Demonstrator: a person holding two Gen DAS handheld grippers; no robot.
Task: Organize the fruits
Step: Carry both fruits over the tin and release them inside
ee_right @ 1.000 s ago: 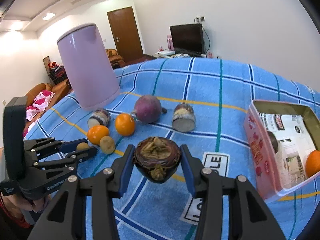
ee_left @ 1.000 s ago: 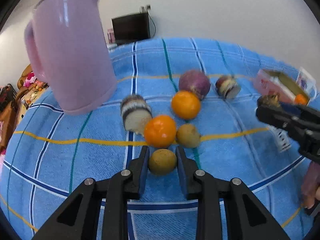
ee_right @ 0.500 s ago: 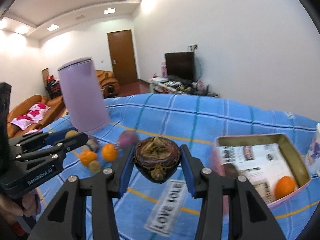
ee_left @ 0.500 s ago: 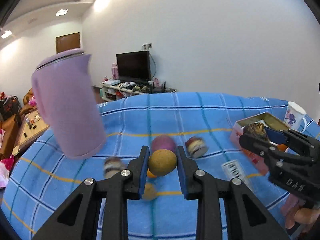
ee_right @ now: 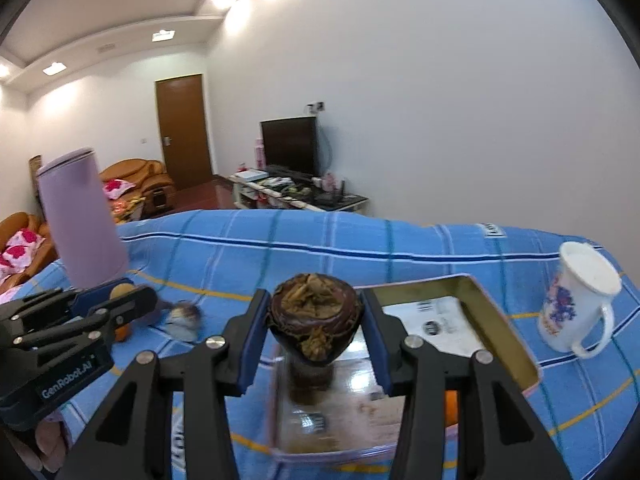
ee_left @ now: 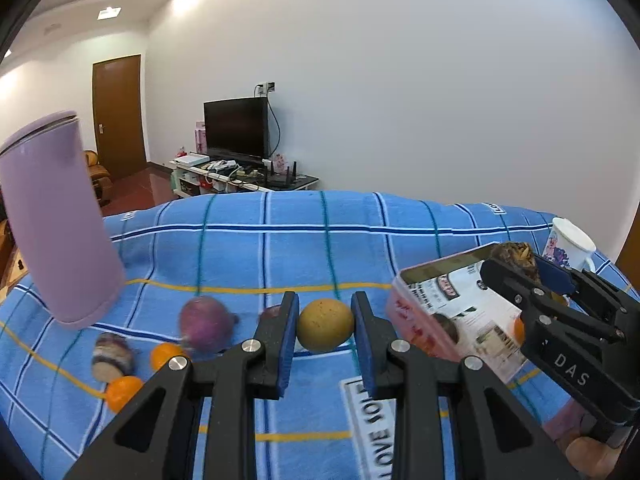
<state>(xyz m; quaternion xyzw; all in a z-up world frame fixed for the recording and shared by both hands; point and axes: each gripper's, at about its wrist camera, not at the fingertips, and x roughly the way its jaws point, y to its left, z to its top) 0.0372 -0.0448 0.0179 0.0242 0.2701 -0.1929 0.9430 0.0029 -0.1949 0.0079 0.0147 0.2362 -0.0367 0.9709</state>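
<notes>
A bench (ee_left: pixel 280 248) draped in a blue plaid cloth with yellow and white lines spreads ahead of both tools. A tall lilac plastic kettle (ee_left: pixel 56 220) stands far left of the left hand-held gripper (ee_left: pixel 325 322). A rectangular pink-walled metal tin (ee_right: pixel 500 340), lined with printed paper, lies directly under and ahead of the right hand-held gripper (ee_right: pixel 315 318); an orange fruit sits inside it, partly hidden by the tool. A white floral mug (ee_right: pixel 576 304) stands right of the tin. The right hand-held gripper is clamped on a dark brown mangosteen with a dried calyx (ee_right: pixel 315 312), held above the tin. A round purple fruit (ee_left: pixel 204 326) lies left of the left tool, beside a cut purple-skinned piece (ee_left: pixel 112 356) and two small oranges (ee_left: pixel 122 390). The left hand-held gripper is closed on a small yellow-brown round fruit (ee_left: pixel 325 324), lifted clear of the cloth.
</notes>
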